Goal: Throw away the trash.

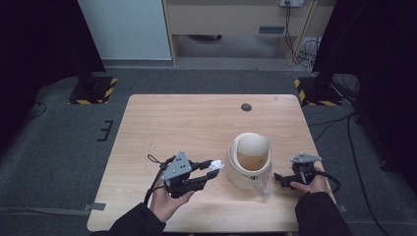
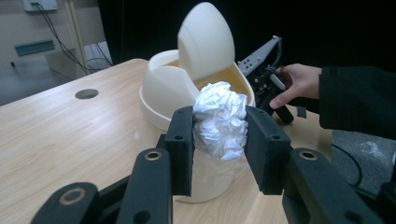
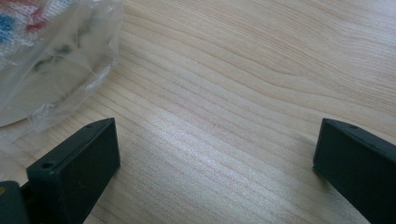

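The left gripper point(image 1: 212, 168) has its 2 jaws clamped on a crumpled paper ball point(image 2: 220, 119), just beside the cream bin's point(image 1: 249, 167) open mouth. The right gripper point(image 1: 279, 179), jaws wide and empty, rests beyond the bin.

— Around the table point(image 1: 162, 123)?
— Grey carpet floor point(image 1: 59, 157), two black bases with yellow-black striped edges point(image 1: 92, 89) at the far corners.
— On the tabletop itself?
— A round dark hole point(image 1: 246, 107) near the far edge; clear plastic wrap point(image 3: 51, 60) lying crumpled on the wood.
— Farther back?
— Cables point(image 1: 301, 51) beside a wooden panel point(image 1: 231, 17).
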{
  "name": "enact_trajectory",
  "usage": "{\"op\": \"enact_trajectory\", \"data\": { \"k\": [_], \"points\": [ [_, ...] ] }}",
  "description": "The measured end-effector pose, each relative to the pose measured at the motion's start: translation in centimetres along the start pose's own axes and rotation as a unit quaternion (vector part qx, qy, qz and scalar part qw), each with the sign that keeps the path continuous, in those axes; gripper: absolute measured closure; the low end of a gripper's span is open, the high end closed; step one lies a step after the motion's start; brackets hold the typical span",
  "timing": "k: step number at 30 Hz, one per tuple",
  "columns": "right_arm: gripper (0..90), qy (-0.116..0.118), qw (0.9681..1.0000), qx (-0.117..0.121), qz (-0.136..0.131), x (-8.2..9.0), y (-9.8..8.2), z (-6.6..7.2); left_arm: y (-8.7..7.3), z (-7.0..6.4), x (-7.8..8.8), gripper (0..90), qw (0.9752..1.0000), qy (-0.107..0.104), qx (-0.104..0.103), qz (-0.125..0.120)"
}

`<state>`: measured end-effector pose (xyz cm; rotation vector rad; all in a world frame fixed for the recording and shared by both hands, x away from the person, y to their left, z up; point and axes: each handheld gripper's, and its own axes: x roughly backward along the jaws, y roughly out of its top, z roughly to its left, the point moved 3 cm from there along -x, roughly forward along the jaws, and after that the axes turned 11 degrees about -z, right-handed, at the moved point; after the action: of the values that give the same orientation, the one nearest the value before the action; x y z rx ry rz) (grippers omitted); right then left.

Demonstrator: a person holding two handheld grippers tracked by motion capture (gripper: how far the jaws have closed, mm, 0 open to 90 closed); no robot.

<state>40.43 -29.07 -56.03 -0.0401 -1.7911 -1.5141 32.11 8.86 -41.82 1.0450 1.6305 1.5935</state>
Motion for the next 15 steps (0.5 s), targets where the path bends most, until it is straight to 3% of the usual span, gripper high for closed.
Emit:
{"op": "enact_trajectory", "data": {
  "k": [15],
  "points": [
    [0.7,-0.001,1.0,-0.001,-0.001,0.0,0.0,0.0,-0.6,-0.8,-1.9,63.9,0.9998,-0.016,0.002,0.01]
  ]
}}
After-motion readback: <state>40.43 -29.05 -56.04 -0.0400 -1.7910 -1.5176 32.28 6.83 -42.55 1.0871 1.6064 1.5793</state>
